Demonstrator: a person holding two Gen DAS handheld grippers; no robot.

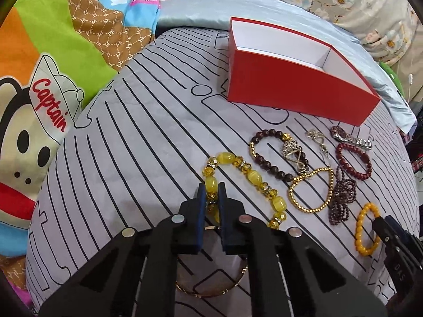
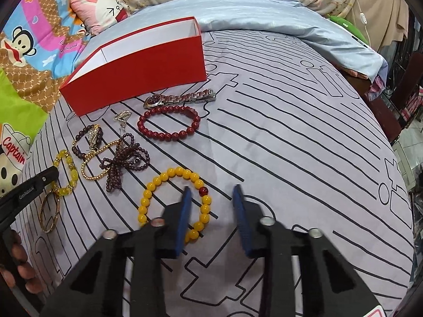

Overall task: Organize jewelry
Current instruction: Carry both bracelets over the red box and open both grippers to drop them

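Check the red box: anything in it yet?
Looks empty: the box shows only bare white inside walls, though its floor is hidden; all the jewelry lies on the bed.

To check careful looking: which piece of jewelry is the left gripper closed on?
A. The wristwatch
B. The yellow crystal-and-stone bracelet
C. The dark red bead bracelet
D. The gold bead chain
B: in the left wrist view the left gripper has its blue fingers pinched on a bead of the yellow crystal-and-stone bracelet.

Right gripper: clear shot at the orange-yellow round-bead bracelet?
Probably yes. The right gripper is open, its left finger already over the orange-yellow round-bead bracelet; nothing covers it on the striped sheet.
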